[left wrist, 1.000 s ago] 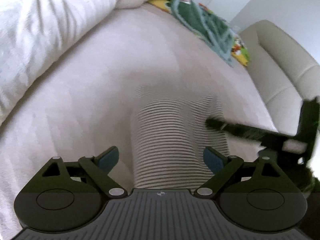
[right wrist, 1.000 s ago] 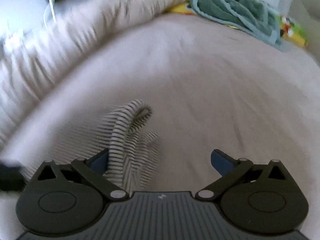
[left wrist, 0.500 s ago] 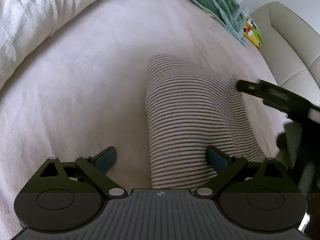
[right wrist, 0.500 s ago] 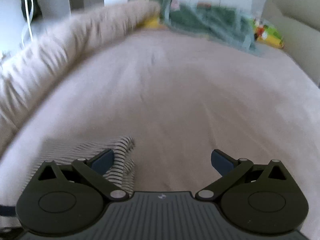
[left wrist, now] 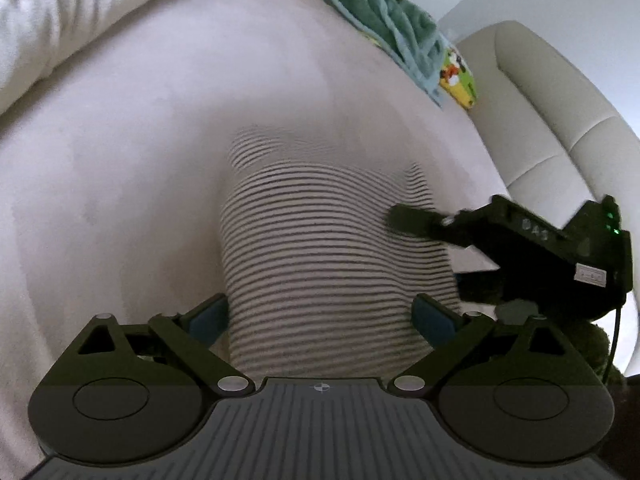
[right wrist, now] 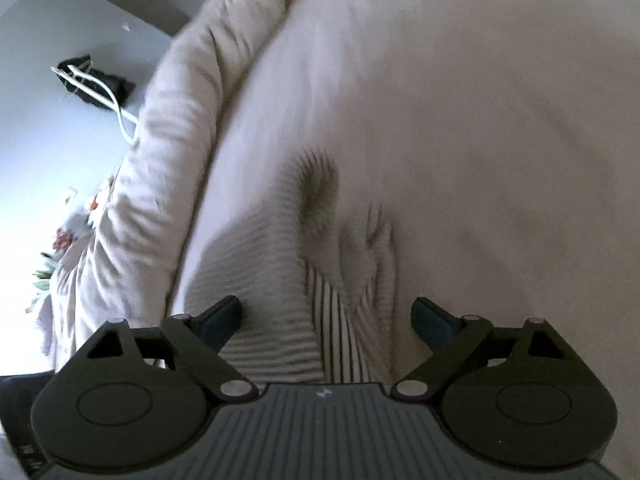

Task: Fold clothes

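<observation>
1. Striped in black and white, the garment (left wrist: 320,264) lies bunched on the pale bedsheet (left wrist: 120,160).
2. Our left gripper (left wrist: 320,316) hangs over its near end, jaws wide apart, gripping nothing.
3. Our right gripper (right wrist: 326,316) sits low over the garment's folds, jaws spread apart too.
4. We see a green blanket (left wrist: 392,20) well beyond, beside a beige headboard (left wrist: 560,120).

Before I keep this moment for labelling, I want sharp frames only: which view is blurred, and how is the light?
Left wrist view: mostly sharp, though the striped garment smears at its far edge, light soft and even. Right wrist view: motion-blurred across the bed sheet, the garment's stripes smeared, with a dark shadowed fold; both tools, left and right, stay crisp, fisheye bending the edges.
</observation>
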`<control>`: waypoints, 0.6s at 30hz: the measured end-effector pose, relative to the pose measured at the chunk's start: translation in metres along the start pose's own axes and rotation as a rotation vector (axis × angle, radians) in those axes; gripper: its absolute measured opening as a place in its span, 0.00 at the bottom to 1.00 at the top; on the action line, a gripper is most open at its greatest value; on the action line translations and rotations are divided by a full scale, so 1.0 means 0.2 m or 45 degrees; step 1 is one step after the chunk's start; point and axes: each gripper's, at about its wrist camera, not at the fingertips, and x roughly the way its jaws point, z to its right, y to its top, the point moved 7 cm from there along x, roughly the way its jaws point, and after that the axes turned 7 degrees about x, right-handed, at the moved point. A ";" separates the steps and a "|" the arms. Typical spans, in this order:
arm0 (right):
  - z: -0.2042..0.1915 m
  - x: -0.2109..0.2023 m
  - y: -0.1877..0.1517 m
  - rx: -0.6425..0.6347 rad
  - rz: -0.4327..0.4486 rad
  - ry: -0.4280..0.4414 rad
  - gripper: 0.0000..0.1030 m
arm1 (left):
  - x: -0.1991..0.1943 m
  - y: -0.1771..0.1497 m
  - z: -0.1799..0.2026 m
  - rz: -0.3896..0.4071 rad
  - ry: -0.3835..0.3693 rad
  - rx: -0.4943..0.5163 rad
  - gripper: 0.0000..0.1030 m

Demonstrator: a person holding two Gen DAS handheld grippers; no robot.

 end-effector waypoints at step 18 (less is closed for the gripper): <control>-0.16 0.04 -0.09 -0.044 0.066 -0.003 1.00 | -0.18 0.16 -0.23 0.069 0.107 0.042 0.96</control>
